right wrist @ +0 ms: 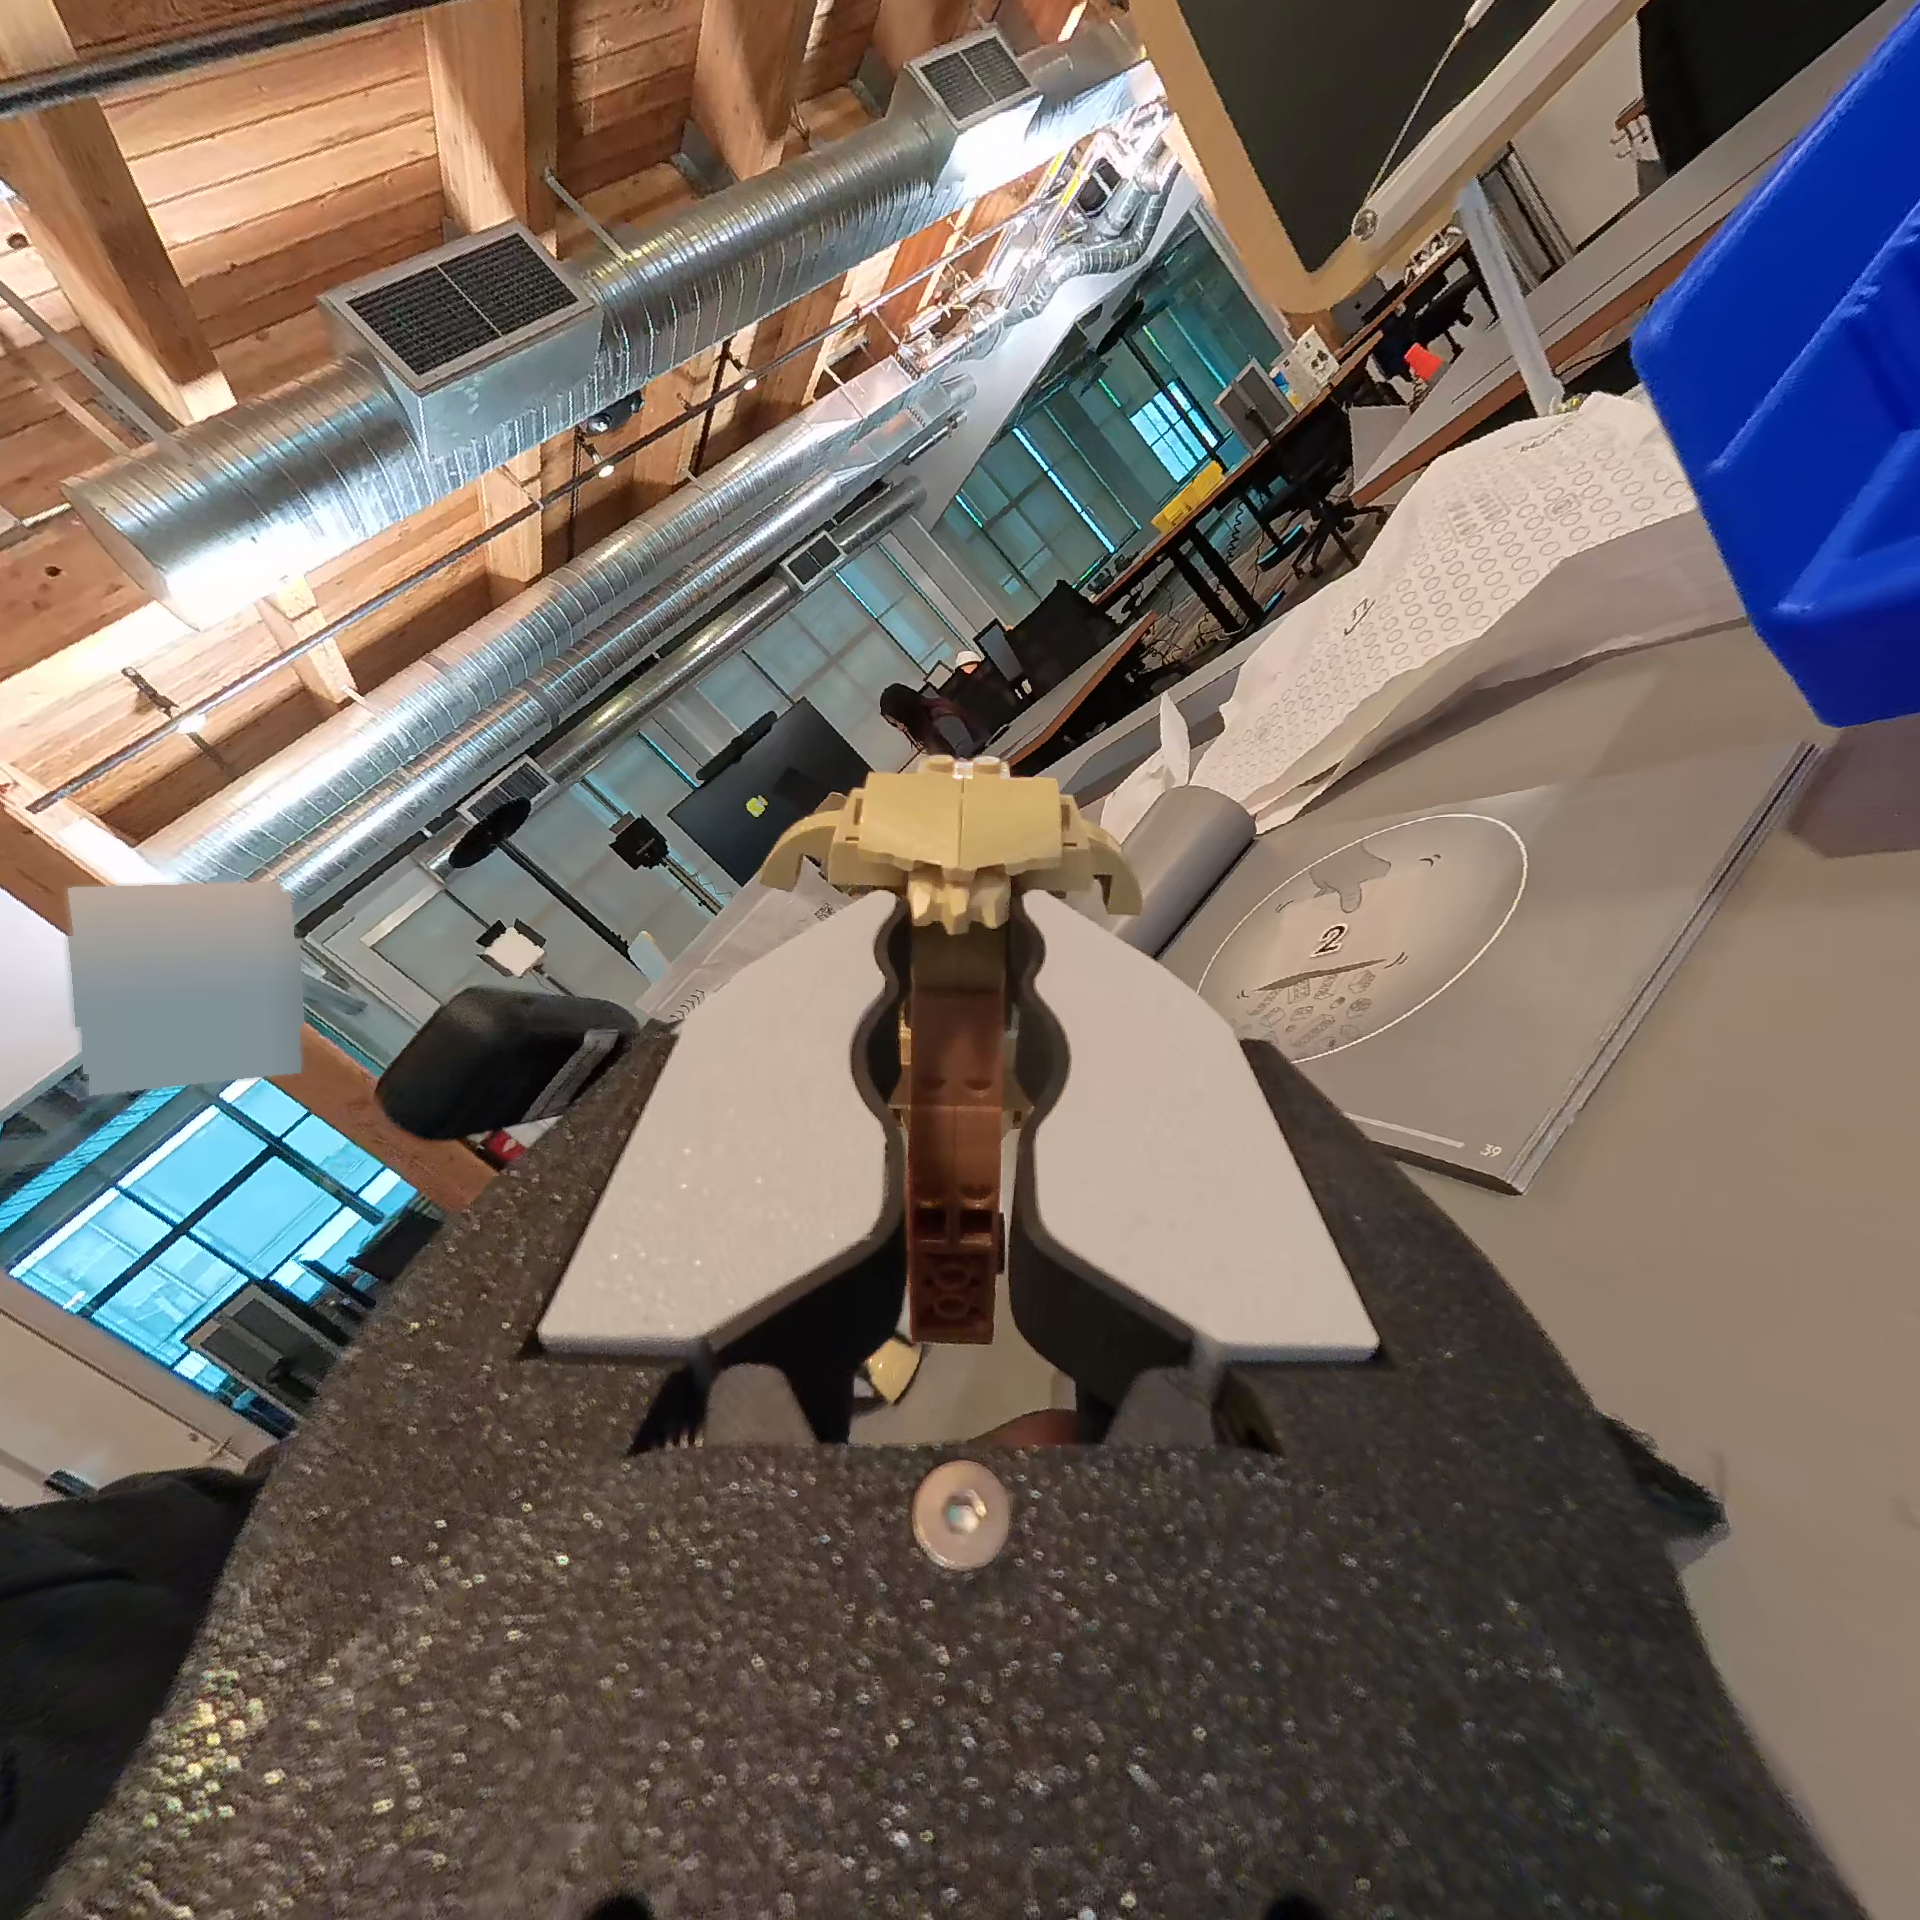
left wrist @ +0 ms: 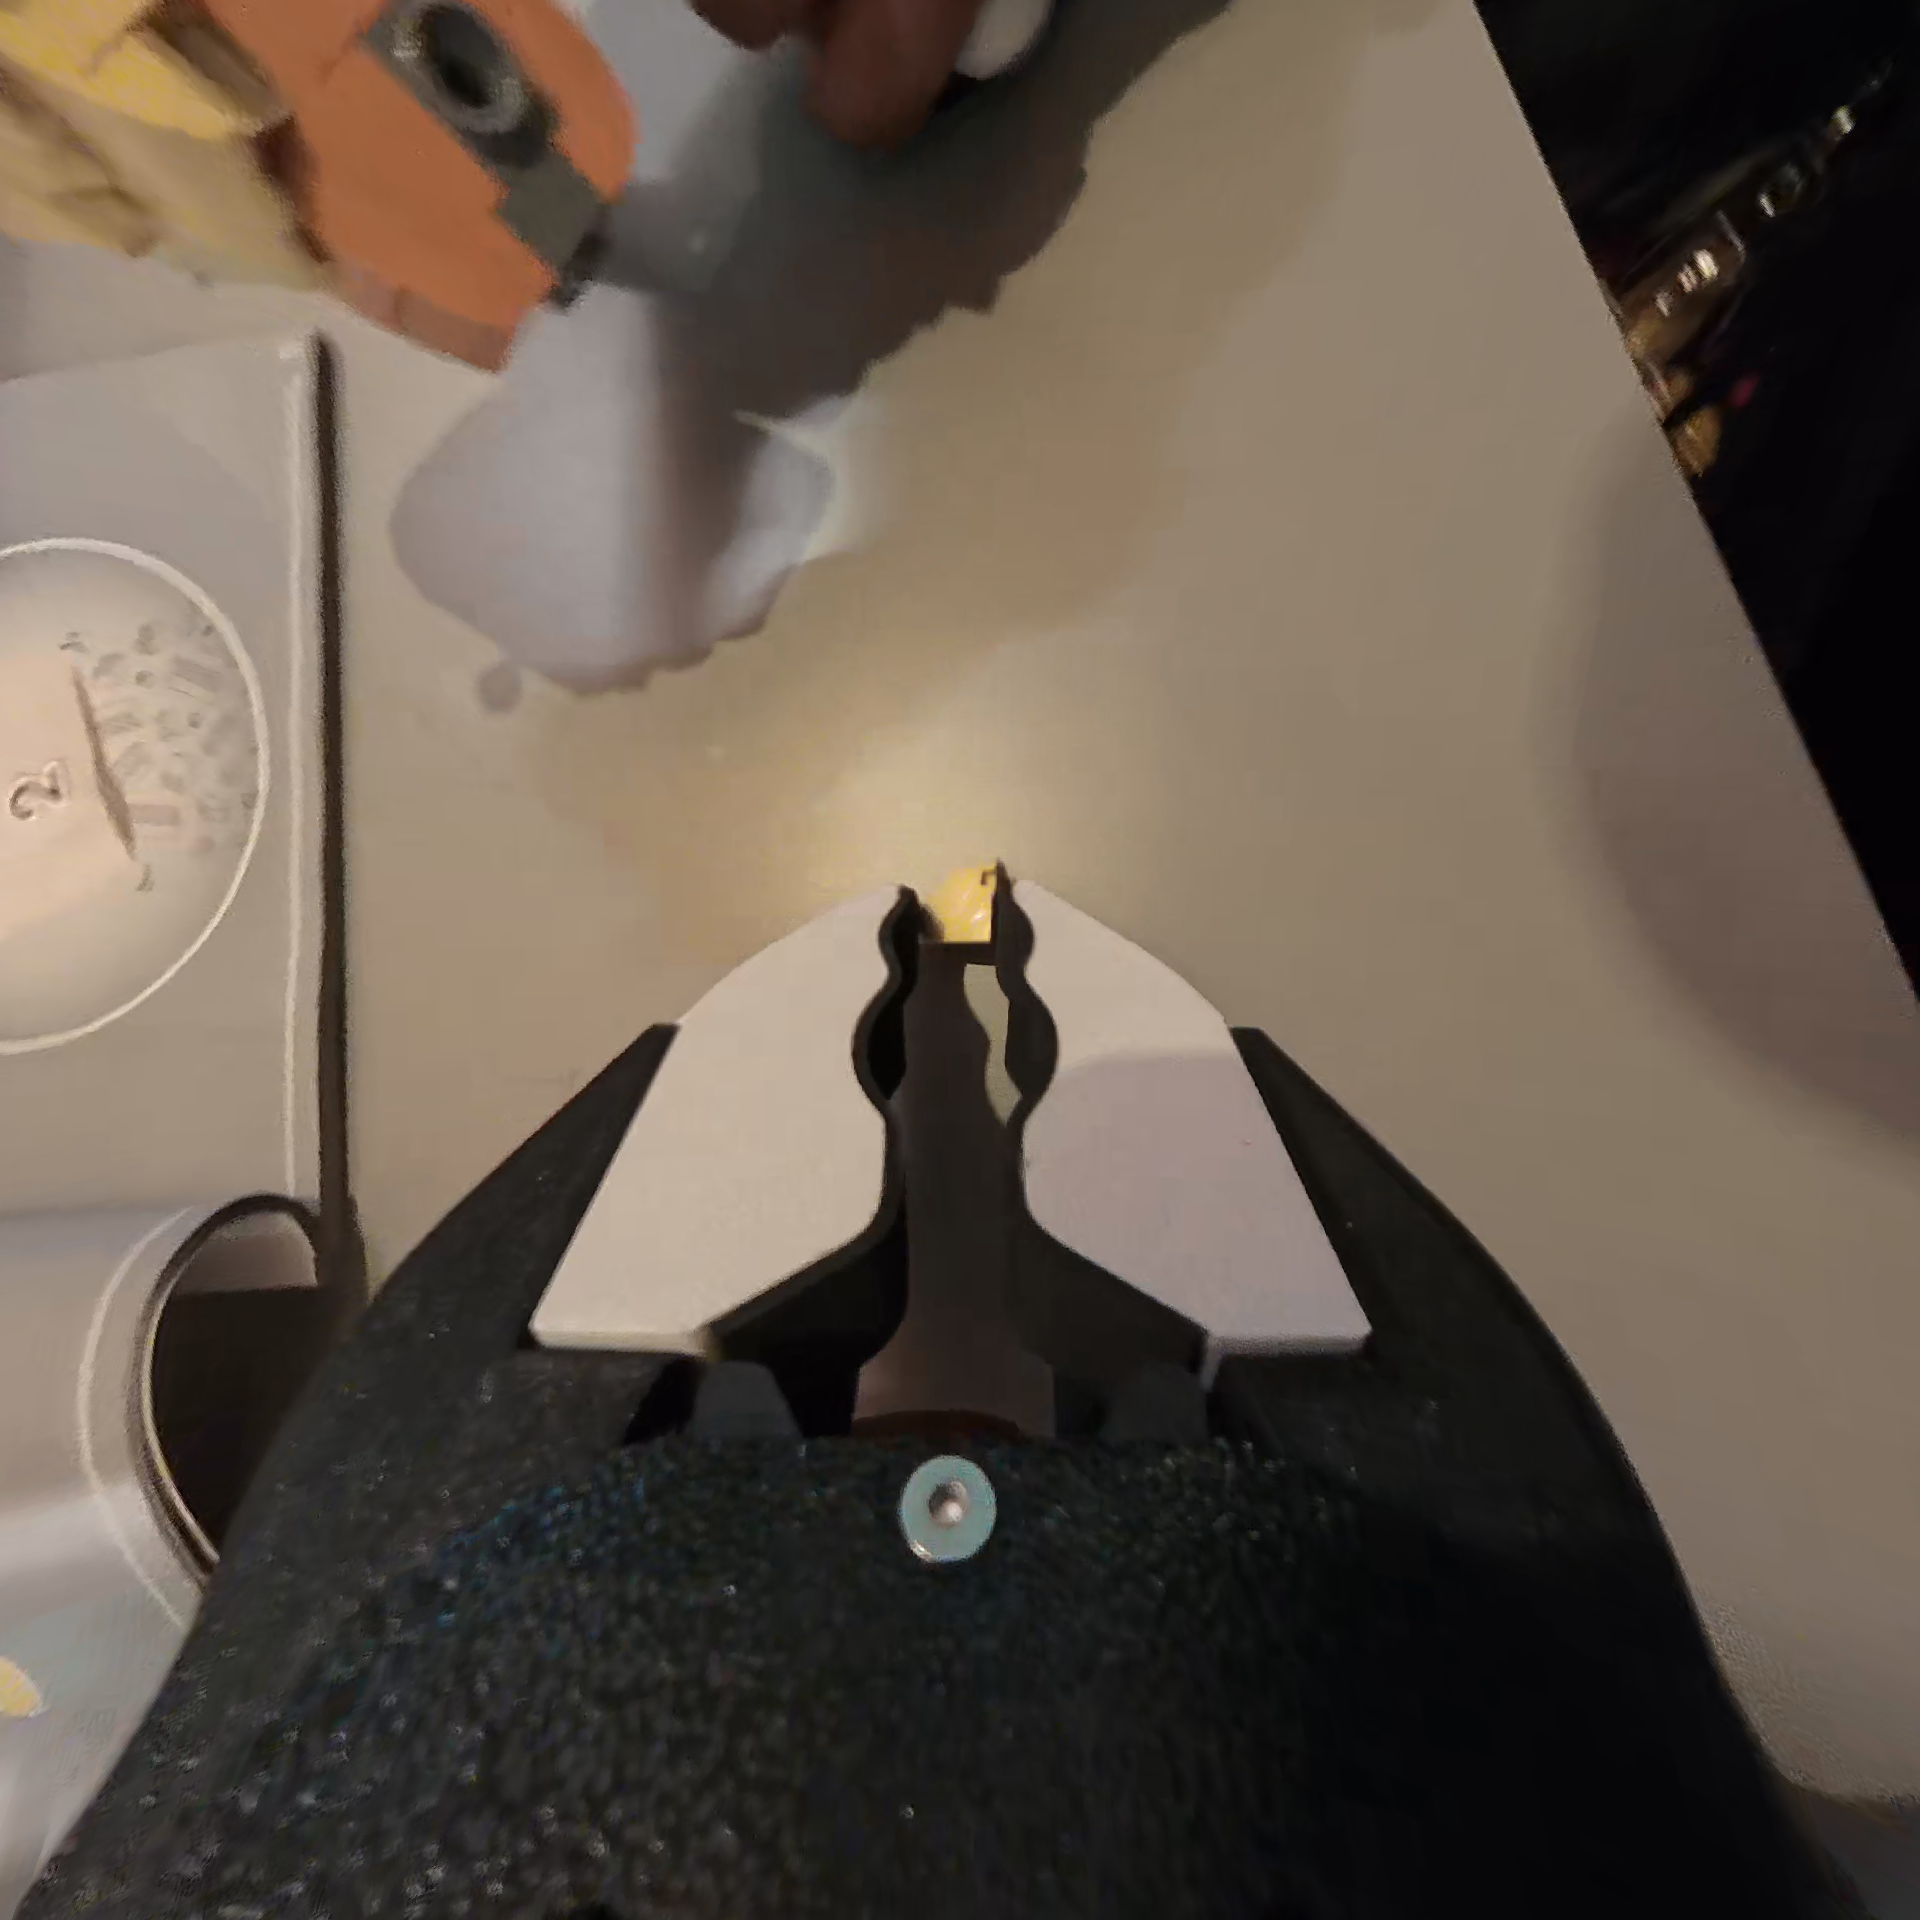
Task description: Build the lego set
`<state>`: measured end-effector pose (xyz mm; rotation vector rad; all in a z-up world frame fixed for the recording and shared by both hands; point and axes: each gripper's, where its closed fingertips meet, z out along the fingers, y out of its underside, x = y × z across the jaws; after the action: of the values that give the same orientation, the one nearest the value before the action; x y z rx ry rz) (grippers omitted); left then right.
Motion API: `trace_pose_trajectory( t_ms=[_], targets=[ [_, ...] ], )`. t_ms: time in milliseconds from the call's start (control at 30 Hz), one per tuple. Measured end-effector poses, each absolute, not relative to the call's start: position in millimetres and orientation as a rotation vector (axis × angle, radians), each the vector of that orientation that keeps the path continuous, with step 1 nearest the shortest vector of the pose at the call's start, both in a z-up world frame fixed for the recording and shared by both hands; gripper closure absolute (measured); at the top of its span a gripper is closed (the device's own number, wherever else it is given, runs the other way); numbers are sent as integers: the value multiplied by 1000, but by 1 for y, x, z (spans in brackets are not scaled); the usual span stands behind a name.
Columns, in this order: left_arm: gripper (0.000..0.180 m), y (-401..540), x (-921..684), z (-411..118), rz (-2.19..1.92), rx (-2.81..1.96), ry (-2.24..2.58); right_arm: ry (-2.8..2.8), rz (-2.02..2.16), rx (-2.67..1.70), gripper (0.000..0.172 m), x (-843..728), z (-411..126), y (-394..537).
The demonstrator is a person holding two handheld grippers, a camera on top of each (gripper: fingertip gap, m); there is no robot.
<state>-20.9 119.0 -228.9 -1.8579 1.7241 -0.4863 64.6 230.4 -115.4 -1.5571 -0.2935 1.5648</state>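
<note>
**Brick model in my right tongs, small yellow piece in my left**

The brick model [right wrist: 951,997], a brown shaft with a tan horned head, sits clamped between my right tongs [right wrist: 958,914], its head poking past the fingertips above the tabletop [right wrist: 1714,1351]. My left tongs [left wrist: 958,906] are closed on a small yellow piece [left wrist: 961,906] low over the pale tabletop [left wrist: 1299,623]. An open instruction booklet [left wrist: 145,790] lies toward the table's left edge, and a blue bin [right wrist: 1808,395] stands beyond it.
</note>
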Motion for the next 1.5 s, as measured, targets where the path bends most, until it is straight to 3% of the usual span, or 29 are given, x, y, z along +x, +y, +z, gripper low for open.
trace_pose_trajectory(
  t_ms=[233, 433, 800, 1033, 1267, 1500],
  targets=[
    [167, 137, -12, -181, -1003, -1915, 1012, -372, 1503, -1578, 155, 57, -118, 225],
    [168, 152, -17, -128, -1523, -1673, 410, -415, 1458, -1565, 155, 55, -117, 220],
    [168, 160, -5, -108, -1767, -1470, 118, -482, 1412, -1547, 155, 51, -116, 212],
    [167, 172, -11, -120, -1511, -1584, 136, -460, 1442, -1549, 155, 52, -116, 213],
    [168, 177, -41, -182, -576, -2063, 520, -403, 1554, -1546, 155, 54, -114, 214],
    [167, 169, -39, -206, -535, -2182, 636, -292, 1647, -1728, 155, 52, -133, 224]
  ],
)
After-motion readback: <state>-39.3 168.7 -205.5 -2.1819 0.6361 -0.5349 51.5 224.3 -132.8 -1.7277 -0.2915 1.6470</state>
